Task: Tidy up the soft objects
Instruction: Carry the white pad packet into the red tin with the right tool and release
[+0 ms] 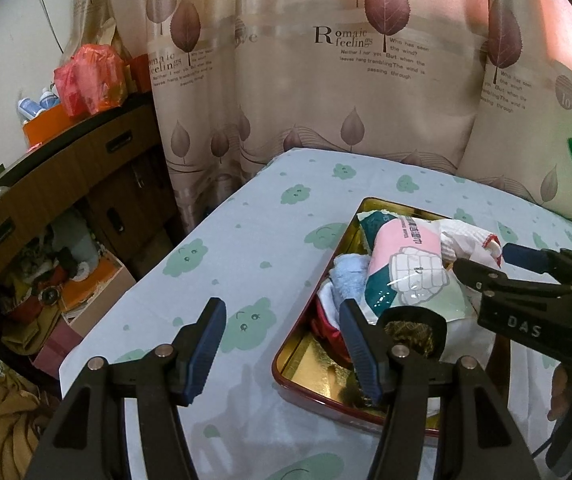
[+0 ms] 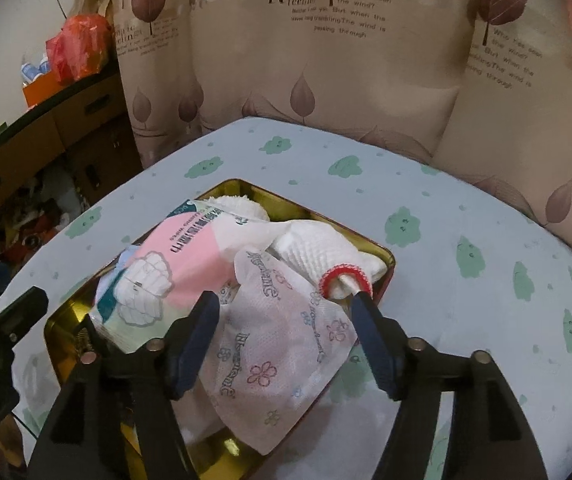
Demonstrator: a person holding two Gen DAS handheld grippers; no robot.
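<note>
A shallow rectangular tin tray with a gold inside and dark red rim [image 2: 388, 258] sits on the surface, which is covered by a pale blue cloth printed with green smiling clouds [image 2: 466, 320]. The soft things are heaped inside the tray. Near the middle of the right wrist frame lies a pink, white and teal plastic pack of wipes [image 2: 182, 256], and below it a white tissue packet printed with small flowers [image 2: 286, 344] hangs out over the tray's near rim. Just right of centre a white knitted glove with a red cuff [image 2: 314, 256] lies along the tray's far right corner, its cuff turned toward the camera.

The right tongs [image 2: 286, 340] stand apart over the flowered packet, clamped on nothing; the right finger's tip is just beside the red cuff, though I cannot tell whether it touches.

In the left wrist frame the tray [image 1: 318, 292] shows at centre right with the wipes pack [image 1: 406, 264] on top, a light blue folded towel [image 1: 350, 276] at the tray's left side and the white glove [image 1: 474, 240] toward the right. The left tongs [image 1: 282, 348] are also wide apart and hold nothing; the left finger is over the cloth [image 1: 246, 248], the right one over the tray's left edge. The right tongs [image 1: 482, 264] enter from the right edge.

Behind everything hangs a beige curtain printed with brown leaves [image 1: 326, 80], and at the left stands a brown wooden cabinet [image 1: 66, 184].
</note>
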